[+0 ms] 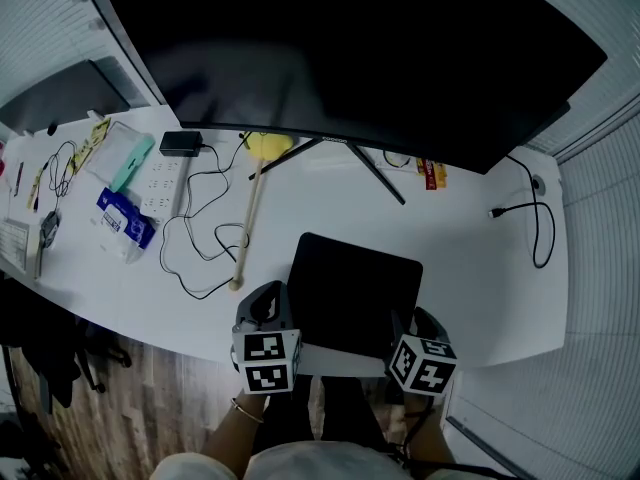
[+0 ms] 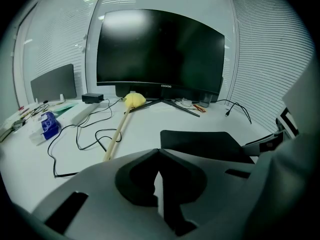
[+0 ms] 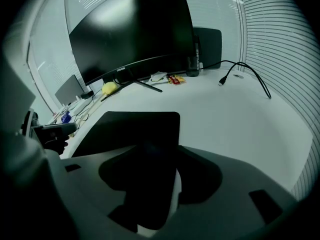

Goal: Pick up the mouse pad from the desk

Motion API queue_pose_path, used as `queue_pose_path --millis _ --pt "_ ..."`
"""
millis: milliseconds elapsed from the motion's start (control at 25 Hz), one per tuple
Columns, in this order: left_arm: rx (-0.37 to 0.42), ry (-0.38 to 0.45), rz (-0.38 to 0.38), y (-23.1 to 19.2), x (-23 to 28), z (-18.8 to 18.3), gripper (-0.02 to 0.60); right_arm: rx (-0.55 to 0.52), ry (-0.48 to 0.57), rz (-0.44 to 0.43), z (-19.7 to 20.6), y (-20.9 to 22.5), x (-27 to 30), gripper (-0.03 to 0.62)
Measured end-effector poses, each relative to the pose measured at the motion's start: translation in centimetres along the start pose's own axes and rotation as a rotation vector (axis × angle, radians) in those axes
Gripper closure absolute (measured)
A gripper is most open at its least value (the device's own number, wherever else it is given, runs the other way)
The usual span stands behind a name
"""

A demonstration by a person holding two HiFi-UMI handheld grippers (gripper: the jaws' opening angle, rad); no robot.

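A black mouse pad lies flat on the white desk, near its front edge and below the monitor. My left gripper rests at the pad's left near corner. In the left gripper view its jaws meet at the tips with nothing between them, and the pad lies just to the right. My right gripper is at the pad's right near corner. In the right gripper view its jaws stand apart, and the pad's near edge reaches into the gap.
A large dark monitor on a splayed stand fills the back. A yellow duster with a wooden handle, a looping black cable, a power strip and a blue packet lie to the left. A loose cable lies at the right.
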State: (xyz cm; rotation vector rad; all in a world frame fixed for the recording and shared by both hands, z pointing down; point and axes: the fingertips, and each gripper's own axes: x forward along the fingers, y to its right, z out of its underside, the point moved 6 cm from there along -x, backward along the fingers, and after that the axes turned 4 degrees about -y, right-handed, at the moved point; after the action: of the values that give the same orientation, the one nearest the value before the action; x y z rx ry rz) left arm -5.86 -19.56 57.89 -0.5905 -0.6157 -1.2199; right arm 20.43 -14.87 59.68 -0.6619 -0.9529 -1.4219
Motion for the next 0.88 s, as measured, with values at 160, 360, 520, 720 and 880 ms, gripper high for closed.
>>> queue_pose_path --millis 160,360,520,720,880 --pt "0.002 -0.011 0.002 0.0 -0.1 0.2 0.577 -0.010 -0.019 0.017 0.5 -0.1 0.2 0.362" --pt "0.000 -0.008 0.003 -0.1 -0.1 0.4 0.577 -0.011 -0.026 0.038 0.7 -0.1 0.4 0.362" --pt "0.001 -0.016 -0.015 -0.5 -0.1 0.8 0.577 -0.009 -0.023 0.065 0.6 -0.2 0.5 0.364" --pt "0.001 -0.020 -0.012 -0.7 -0.2 1.0 0.577 -0.010 -0.039 0.069 0.6 -0.2 0.5 0.367" --pt "0.005 -0.027 -0.003 -0.6 -0.3 1.2 0.577 -0.011 -0.053 0.070 0.5 -0.2 0.6 0.373"
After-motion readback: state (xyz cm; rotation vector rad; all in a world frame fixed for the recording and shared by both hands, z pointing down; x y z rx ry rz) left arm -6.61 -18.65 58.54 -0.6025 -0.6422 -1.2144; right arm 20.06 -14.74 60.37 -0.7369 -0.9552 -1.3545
